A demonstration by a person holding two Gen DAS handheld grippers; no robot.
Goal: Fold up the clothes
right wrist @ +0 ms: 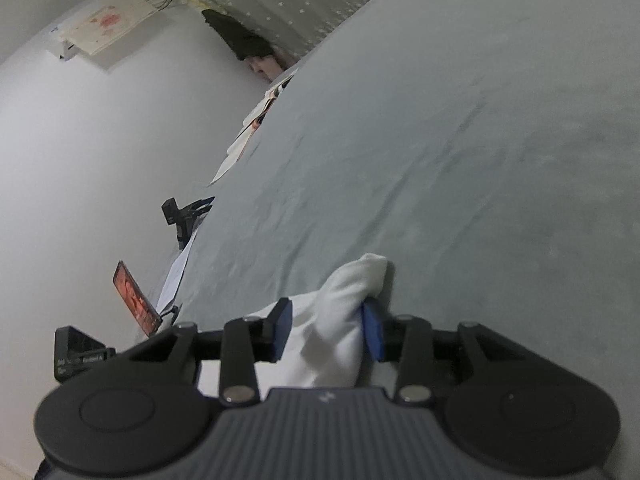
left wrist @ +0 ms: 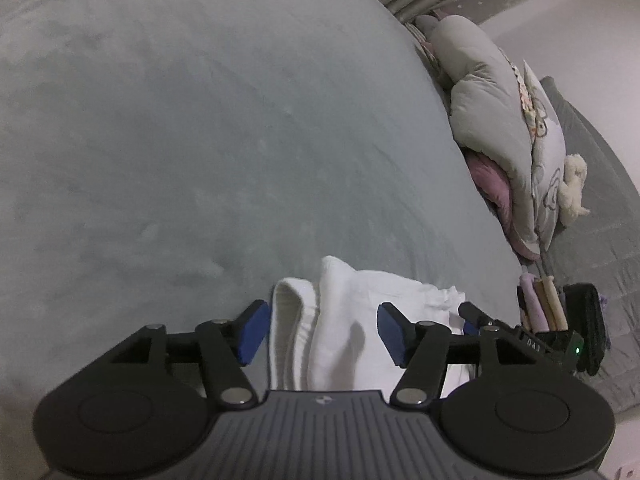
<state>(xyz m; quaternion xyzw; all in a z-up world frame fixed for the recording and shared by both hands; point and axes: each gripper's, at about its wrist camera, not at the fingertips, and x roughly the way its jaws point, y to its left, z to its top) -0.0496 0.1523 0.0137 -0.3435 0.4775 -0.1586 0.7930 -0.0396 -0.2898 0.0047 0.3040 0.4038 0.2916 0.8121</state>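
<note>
A white garment (left wrist: pixel 352 320) lies bunched on the grey-green bed cover (left wrist: pixel 200 140), right in front of both grippers. My left gripper (left wrist: pixel 322 330) is open, its blue pads (left wrist: pixel 254 332) standing on either side of the white folds without pinching them. The right gripper shows at the right edge of the left wrist view (left wrist: pixel 476 316). In the right wrist view my right gripper (right wrist: pixel 328 330) is open, with a raised bunch of the same white garment (right wrist: pixel 344 320) between its blue pads (right wrist: pixel 374 334), the cloth resting against the right pad.
A grey duvet and pillows with a plush toy (left wrist: pixel 520 140) are piled at the bed's right side. Folded pastel clothes (left wrist: pixel 540 304) stand beside a black device. In the right wrist view a phone (right wrist: pixel 134 300), black stands (right wrist: pixel 184 216) and papers line the wall side.
</note>
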